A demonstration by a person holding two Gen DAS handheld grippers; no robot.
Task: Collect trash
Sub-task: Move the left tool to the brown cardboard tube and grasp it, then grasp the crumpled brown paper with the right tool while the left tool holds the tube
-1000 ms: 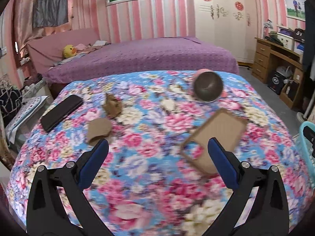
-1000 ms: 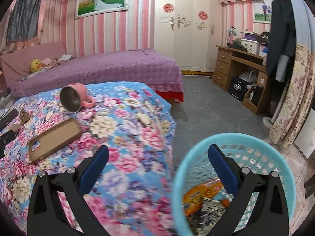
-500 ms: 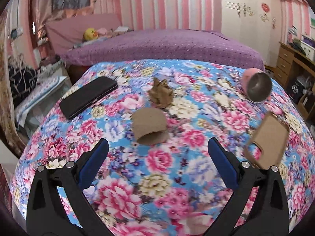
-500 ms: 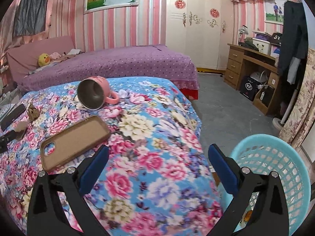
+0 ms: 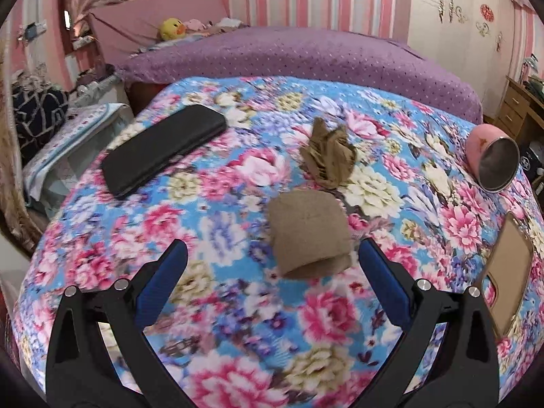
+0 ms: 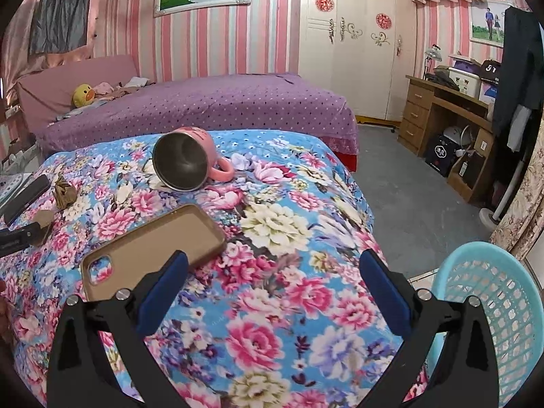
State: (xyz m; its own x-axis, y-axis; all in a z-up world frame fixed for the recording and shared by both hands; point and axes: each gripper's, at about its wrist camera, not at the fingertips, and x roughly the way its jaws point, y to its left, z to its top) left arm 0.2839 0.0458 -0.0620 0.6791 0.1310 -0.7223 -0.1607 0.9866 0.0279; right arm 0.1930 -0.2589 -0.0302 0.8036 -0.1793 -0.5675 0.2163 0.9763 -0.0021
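Observation:
A flattened brown paper cup (image 5: 309, 238) lies on the floral bedspread (image 5: 221, 306), just beyond and between the tips of my open left gripper (image 5: 273, 250). Behind it sits a crumpled brown paper wad (image 5: 328, 156). In the right wrist view the same cup (image 6: 44, 219) and wad (image 6: 64, 192) lie at the far left, with the left gripper's black tip (image 6: 17, 238) beside the cup. My right gripper (image 6: 272, 261) hangs open and empty over the bed's near right part. The light blue trash basket (image 6: 493, 306) stands on the floor at the right.
A black phone (image 5: 163, 148) lies at the left of the bed, a pink mug (image 5: 493, 159) on its side at the right, and a brown phone case (image 5: 510, 272) near the right edge. A purple bed (image 6: 204, 105) is behind, a wooden desk (image 6: 442, 115) at the right.
The left gripper has swung left and closed in on the paper cup, now between its tips. The right gripper has turned from the basket toward the bed. Both stayed open.

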